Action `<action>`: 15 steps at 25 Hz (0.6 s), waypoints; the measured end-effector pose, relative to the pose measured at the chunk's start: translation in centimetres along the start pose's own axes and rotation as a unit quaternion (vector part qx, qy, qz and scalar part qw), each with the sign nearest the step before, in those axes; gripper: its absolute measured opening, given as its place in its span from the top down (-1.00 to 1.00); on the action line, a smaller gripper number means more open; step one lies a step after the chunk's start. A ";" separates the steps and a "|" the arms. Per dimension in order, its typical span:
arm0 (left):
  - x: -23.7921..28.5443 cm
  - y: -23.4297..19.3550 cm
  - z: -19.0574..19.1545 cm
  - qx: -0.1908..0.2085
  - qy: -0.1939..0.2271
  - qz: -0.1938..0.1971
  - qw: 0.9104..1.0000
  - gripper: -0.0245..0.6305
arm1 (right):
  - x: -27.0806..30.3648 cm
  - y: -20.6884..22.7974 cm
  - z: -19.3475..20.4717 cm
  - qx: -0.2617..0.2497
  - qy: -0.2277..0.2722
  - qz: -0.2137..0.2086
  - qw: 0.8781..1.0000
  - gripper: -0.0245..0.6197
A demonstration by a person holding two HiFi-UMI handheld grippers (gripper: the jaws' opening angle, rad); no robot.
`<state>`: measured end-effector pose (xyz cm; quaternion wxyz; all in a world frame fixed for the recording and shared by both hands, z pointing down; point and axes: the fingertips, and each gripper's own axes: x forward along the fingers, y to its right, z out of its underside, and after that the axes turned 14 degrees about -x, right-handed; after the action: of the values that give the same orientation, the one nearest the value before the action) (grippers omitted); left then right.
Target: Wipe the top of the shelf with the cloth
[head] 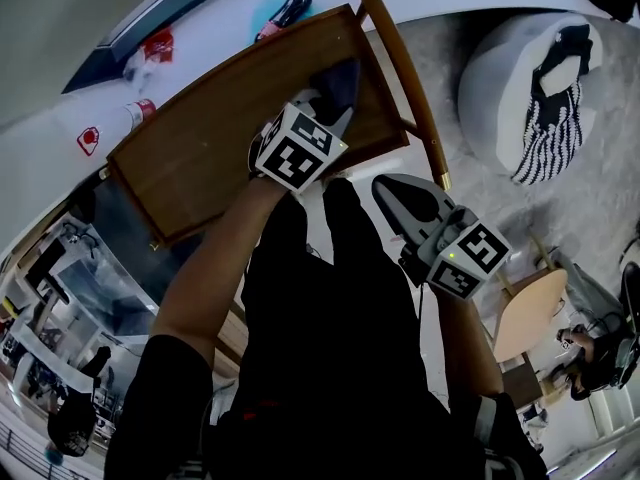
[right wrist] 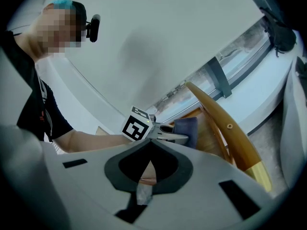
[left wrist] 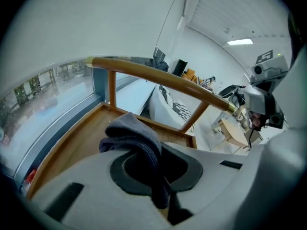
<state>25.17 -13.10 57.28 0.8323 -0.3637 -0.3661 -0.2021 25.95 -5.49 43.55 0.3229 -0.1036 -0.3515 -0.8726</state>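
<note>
- Surface: wooden shelf top [head: 200, 153], brown, with a raised lip round its edges like a shallow tray. It stands against a white windowsill [head: 60, 133], with glazing beyond it in the left gripper view.
- Room: grey carpet floor [head: 450, 53] to the right. A grey pouf [head: 500, 73] stands well apart from the shelf, with a black-and-white striped fabric [head: 550, 118] draped on it.
- Edges: a rounded wooden rail [head: 400, 78] runs above the right edge on slanted posts. The lip and the rail bound the right side, and most of the bare wood lies to the left of the tool.
- Cloth [left wrist: 136, 140]: dark grey-blue and bunched. It sits over the right part of the shelf top, close to the rail side. Can't tell whether it presses on the wood.
- Left gripper [head: 330, 103]: jaws clenched on the cloth, with a fold hanging down between the pads. It is held over the shelf top.
- Right gripper [right wrist: 145, 174]: jaws closed together with nothing in them. It is off the shelf, beside the near right corner, and points toward the left gripper.
- Containers: the tray-like top holds only the cloth and the left tool. A small red-and-white bottle [head: 140, 113] lies on the sill just beyond the left corner.
</note>
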 end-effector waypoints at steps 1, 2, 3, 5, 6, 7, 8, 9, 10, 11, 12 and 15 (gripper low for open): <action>-0.8 -0.1 0.2 -0.003 0.006 0.000 1.000 0.78 | 0.4 -0.4 -0.1 -0.004 -0.002 -0.005 1.000 0.91; -1.6 -0.3 0.5 -0.006 0.012 0.000 1.000 0.78 | 0.9 -0.9 -0.3 -0.008 -0.004 -0.010 1.000 0.91; -2.5 -0.5 0.8 -0.010 0.018 -0.001 1.000 0.78 | 1.3 -1.4 -0.3 -0.012 -0.007 -0.015 1.000 0.91; -4.5 -1.1 1.7 -0.020 0.028 -0.006 0.999 0.78 | 2.3 -2.5 -0.4 -0.020 -0.014 -0.027 0.999 0.91; -5.5 -1.5 2.2 -0.025 0.033 -0.010 0.999 0.78 | 2.9 -3.1 -0.4 -0.025 -0.018 -0.034 0.999 0.91; -6.6 -2.0 2.8 -0.030 0.038 -0.014 0.999 0.78 | 3.6 -3.7 -0.4 -0.030 -0.022 -0.041 0.998 0.91; -7.6 -2.6 3.5 -0.036 0.042 -0.020 0.998 0.78 | 4.3 -4.5 -0.4 -0.035 -0.027 -0.048 0.998 0.91; -8.7 -3.3 4.4 -0.044 0.046 -0.027 0.998 0.78 | 5.0 -5.3 -0.3 -0.040 -0.033 -0.056 0.997 0.91; -9.8 -4.0 5.3 -0.051 0.050 -0.033 0.997 0.78 | 5.8 -6.2 -0.3 -0.045 -0.038 -0.064 0.996 0.91; -11.0 -4.7 6.1 -0.058 0.055 -0.040 0.996 0.78 | 6.6 -7.2 -0.2 -0.050 -0.043 -0.072 0.995 0.91; -12.2 -5.4 7.0 -0.066 0.062 -0.047 0.995 0.78 | 7.4 -8.2 -0.1 -0.056 -0.048 -0.080 0.994 0.91; -15.7 -7.4 10.0 -0.100 0.080 -0.073 0.989 0.78 | 9.6 -11.1 0.3 -0.072 -0.066 -0.108 0.989 0.91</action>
<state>5.88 -9.32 53.45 0.8017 -0.4001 -0.3017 -0.3260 11.45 -3.99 41.61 0.1950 -0.1455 -0.3174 -0.9165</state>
